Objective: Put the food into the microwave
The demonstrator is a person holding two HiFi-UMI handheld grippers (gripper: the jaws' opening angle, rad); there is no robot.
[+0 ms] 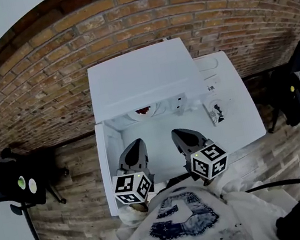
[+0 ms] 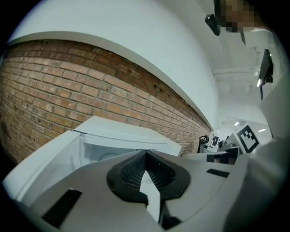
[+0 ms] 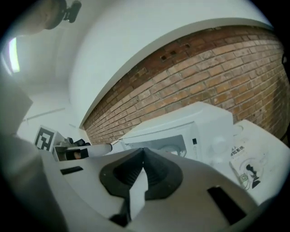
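Observation:
A white microwave point(image 1: 142, 77) stands on a white table point(image 1: 246, 125) against a brick wall. Its door point(image 1: 105, 164) hangs open to the left. Inside, on a white plate, lies dark red food point(image 1: 143, 111). My left gripper point(image 1: 137, 143) and right gripper point(image 1: 174, 133) hover side by side in front of the open cavity, pointing at it, both shut with nothing between the jaws. The left gripper view shows its jaws point(image 2: 145, 154) met at the tip before the microwave point(image 2: 122, 133). In the right gripper view the jaws point(image 3: 144, 150) are also closed, with the microwave point(image 3: 190, 124) ahead.
A printed leaflet point(image 1: 216, 112) lies on the table right of the microwave. A black chair point(image 1: 6, 182) stands at the left and black equipment point(image 1: 294, 91) at the right. The brick wall point(image 1: 45, 77) runs behind the table. The person's patterned clothing fills the bottom edge.

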